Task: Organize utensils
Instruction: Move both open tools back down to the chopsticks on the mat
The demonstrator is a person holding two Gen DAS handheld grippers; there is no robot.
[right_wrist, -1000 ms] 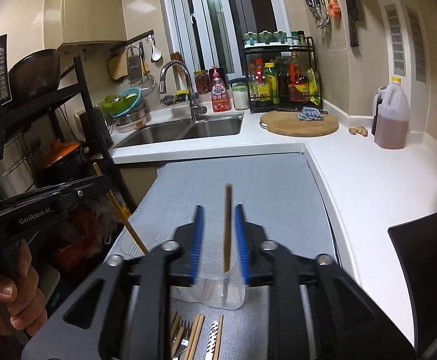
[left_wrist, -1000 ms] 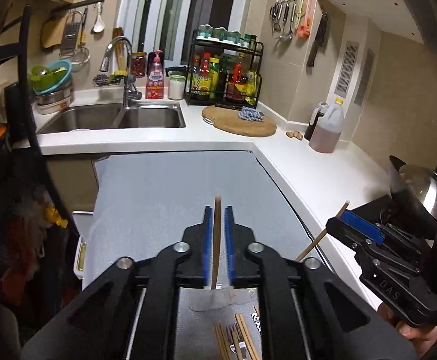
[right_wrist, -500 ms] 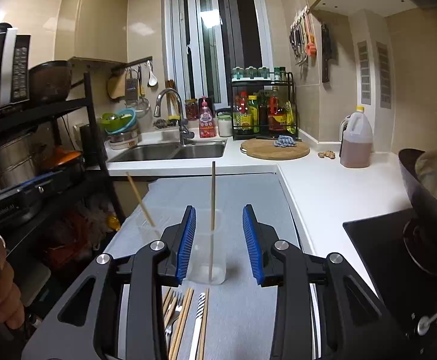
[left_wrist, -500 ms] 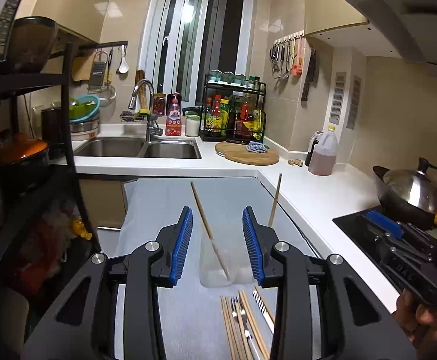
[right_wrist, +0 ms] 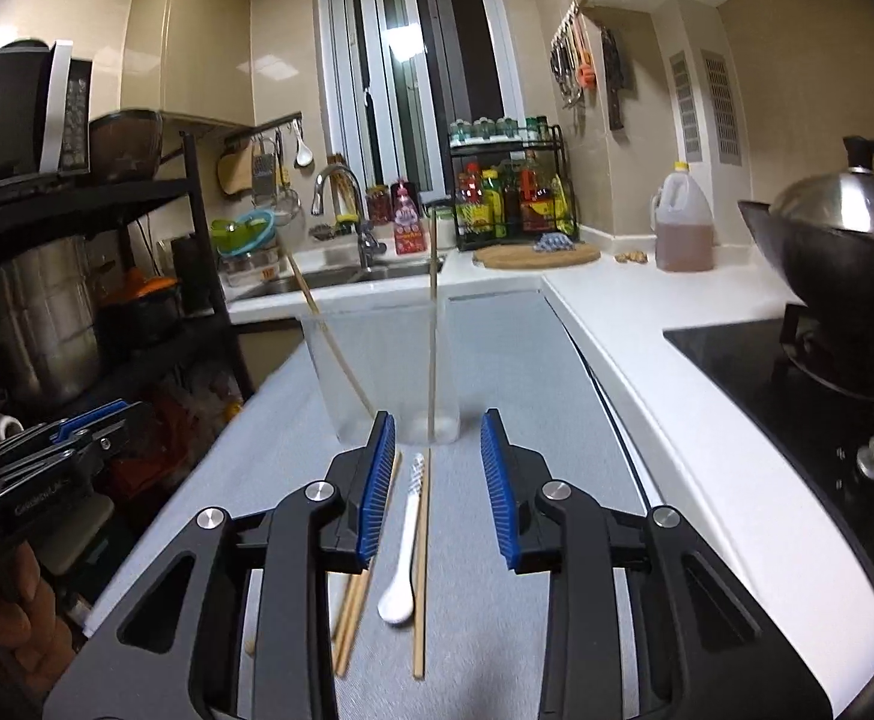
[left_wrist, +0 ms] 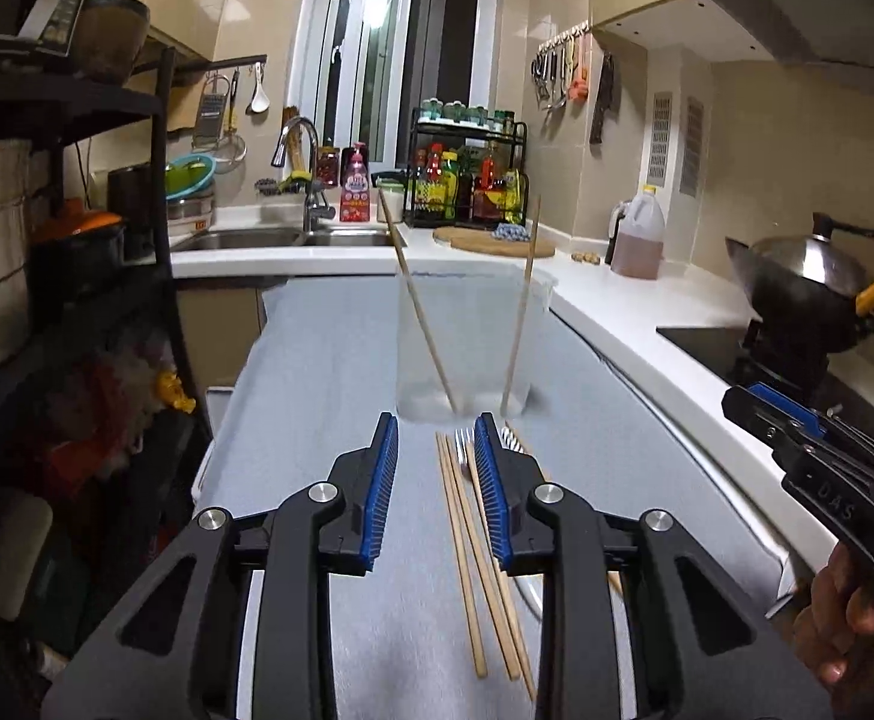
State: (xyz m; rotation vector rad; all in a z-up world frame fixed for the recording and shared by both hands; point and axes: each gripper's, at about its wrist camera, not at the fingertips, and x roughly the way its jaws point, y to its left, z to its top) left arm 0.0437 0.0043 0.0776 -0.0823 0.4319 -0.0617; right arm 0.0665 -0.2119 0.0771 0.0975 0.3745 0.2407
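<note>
Left wrist view: left gripper (left_wrist: 436, 468) and right gripper (right_wrist: 431, 468) fingers apart, just narrowing, empty; straddle one wooden chopstick (left_wrist: 461, 564) squarely before clamping, then lift toward clear plastic cup (left_wrist: 473, 342).

Two chopsticks (left_wrist: 422, 312) lean in a clear cup (left_wrist: 473, 348); more chopsticks (left_wrist: 476, 558) lie before it.

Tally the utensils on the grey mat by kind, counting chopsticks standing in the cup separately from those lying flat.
Chopsticks standing in the clear cup: 2
Chopsticks lying flat: 4 visible; others may be hidden
Fork: 1
Spoon: 1
Total: 8 visible
</note>
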